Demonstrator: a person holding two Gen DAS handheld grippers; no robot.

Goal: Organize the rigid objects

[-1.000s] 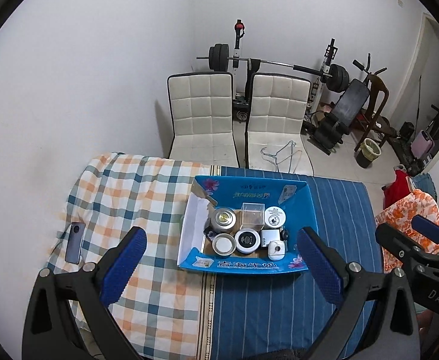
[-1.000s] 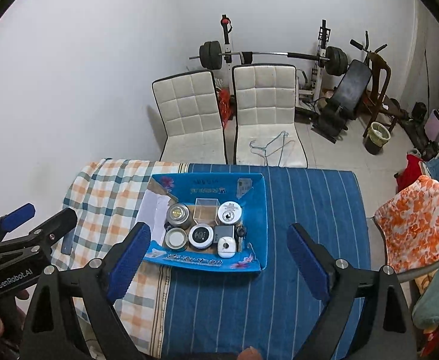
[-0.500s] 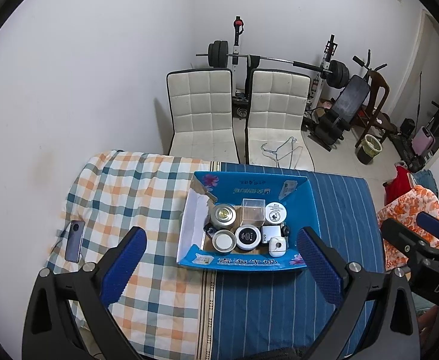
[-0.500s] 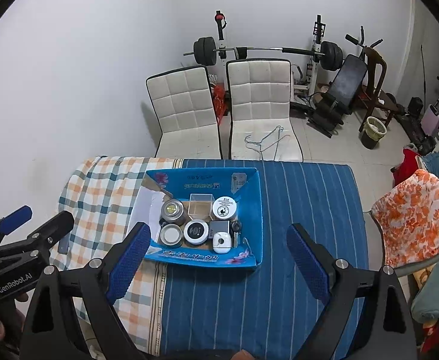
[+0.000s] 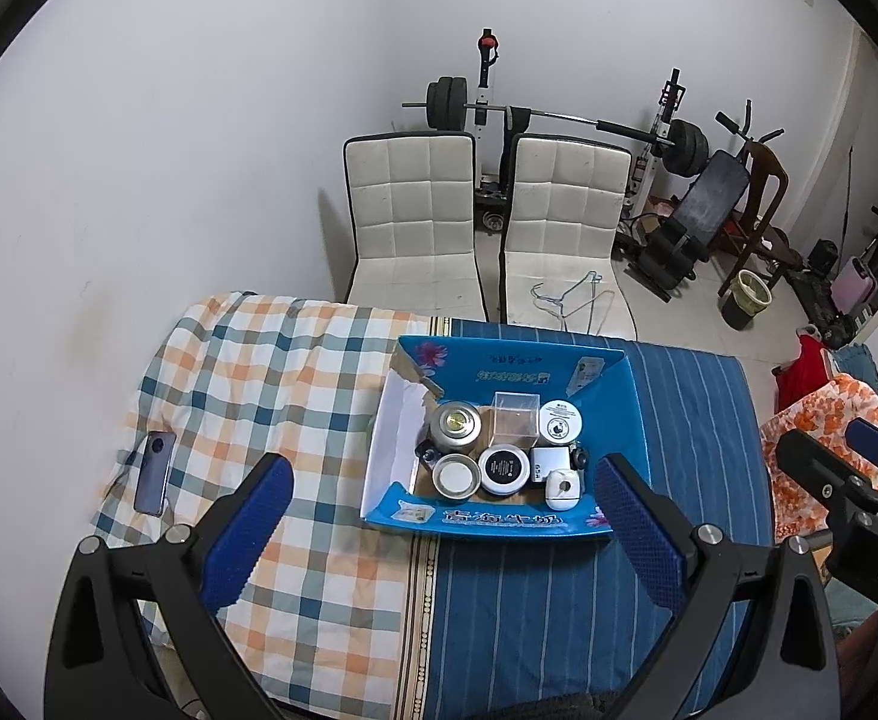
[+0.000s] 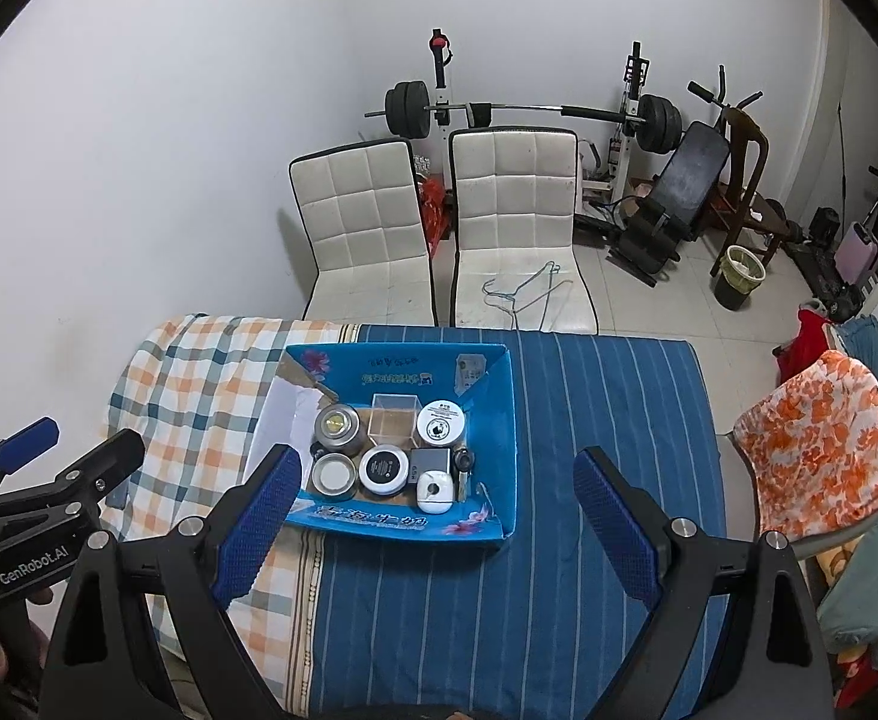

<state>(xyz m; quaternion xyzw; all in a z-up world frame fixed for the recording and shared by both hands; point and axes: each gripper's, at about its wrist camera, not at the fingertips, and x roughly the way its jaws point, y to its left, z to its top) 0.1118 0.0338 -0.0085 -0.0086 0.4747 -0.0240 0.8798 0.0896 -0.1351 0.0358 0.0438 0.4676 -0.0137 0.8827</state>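
Observation:
A shallow blue cardboard box (image 5: 613, 396) (image 6: 499, 420) sits mid-table, holding several small things: a metal tin (image 5: 454, 427), a clear plastic cube (image 5: 515, 414), a white round jar (image 5: 560, 422), a black-lidded jar (image 5: 503, 468), a flat silver lid (image 5: 455, 474) and a small white device (image 5: 562, 489). My left gripper (image 5: 439, 534) hangs open well above the box's near edge, nothing between its blue pads. My right gripper (image 6: 435, 525) is open too, high over the box's front, holding nothing. Each gripper shows at the edge of the other's view.
The table wears a checked cloth (image 5: 270, 396) on the left and a blue striped cloth (image 5: 559, 612) on the right. A phone (image 5: 153, 472) lies on the checked part. Two white chairs (image 6: 517, 222) stand behind the table, gym gear beyond. A floral-covered chair (image 6: 823, 450) is right.
Both views have drifted slightly, so the box sits a touch differently in frame. Both grippers stay open and nothing in the box has moved.

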